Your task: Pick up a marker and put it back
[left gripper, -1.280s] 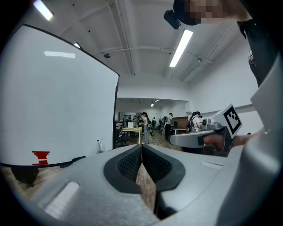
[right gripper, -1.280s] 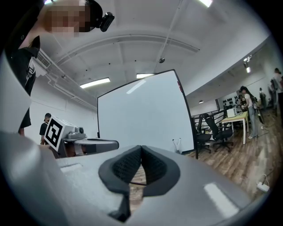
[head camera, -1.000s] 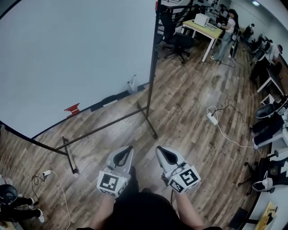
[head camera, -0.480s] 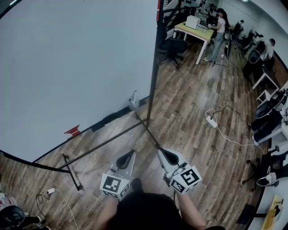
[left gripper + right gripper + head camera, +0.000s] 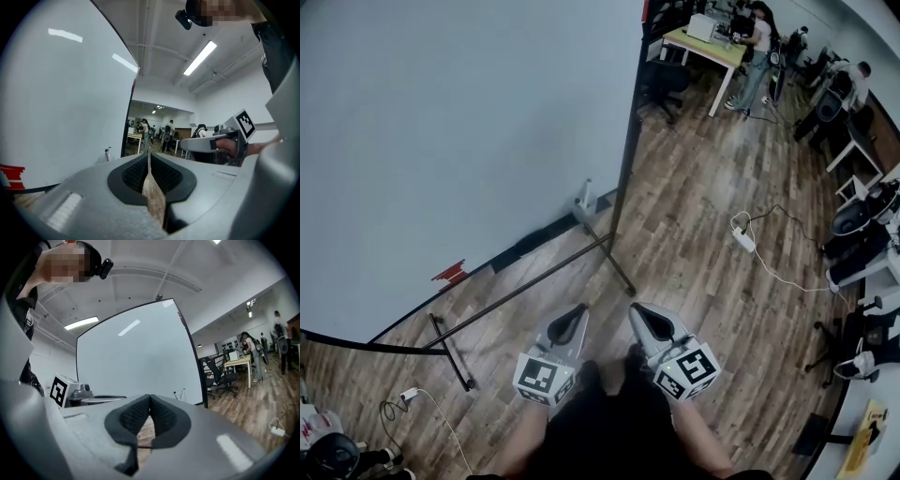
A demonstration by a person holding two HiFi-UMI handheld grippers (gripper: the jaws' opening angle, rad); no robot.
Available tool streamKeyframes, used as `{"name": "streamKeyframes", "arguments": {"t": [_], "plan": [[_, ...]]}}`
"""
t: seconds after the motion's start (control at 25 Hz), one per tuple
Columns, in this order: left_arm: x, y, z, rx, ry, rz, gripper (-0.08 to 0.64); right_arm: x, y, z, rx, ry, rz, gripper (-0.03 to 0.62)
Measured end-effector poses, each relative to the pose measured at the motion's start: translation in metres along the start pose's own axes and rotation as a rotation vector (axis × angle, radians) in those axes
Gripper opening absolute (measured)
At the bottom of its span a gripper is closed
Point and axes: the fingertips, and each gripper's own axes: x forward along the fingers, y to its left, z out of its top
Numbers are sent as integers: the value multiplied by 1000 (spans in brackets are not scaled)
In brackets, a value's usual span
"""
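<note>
Both tongs are clenched on nothing: the left tongs (image 5: 573,317) and the right tongs (image 5: 641,315) are held side by side above the brown wood-plank floor (image 5: 703,244). The slim pale markers (image 5: 584,197) stand upright at the bottom right corner of the large white whiteboard (image 5: 441,141). They are well apart from both and almost straight ahead of the left tongs, which looks the nearer for the reach.

Bright, even indoor light comes from ceiling strip lights (image 5: 200,57) at 1 o'clock in the left gripper view, and they leave pale streaks of glare on the whiteboard (image 5: 70,93) at 10 o'clock. Shadows are faint (the wooden floor (image 5: 703,234) carries a soft sheen). Every view bows strongly, with black corners. The left gripper (image 5: 149,157) looms out of focus at 6 o'clock.
</note>
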Motion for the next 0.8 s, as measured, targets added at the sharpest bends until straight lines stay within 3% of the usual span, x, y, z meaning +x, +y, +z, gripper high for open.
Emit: {"name": "streamKeyframes", "arguments": {"t": [0.28,0.44,0.8], "plan": [[23,18,-5,-24,21,42,15,37,-20,0,23,16,64,3],[48,33,5,-68,-30,84,17,59,-42,6,23,27,116,3],[124,63,15,-74,-29,243,94,92,-121,35,15,29,224,3]]}}
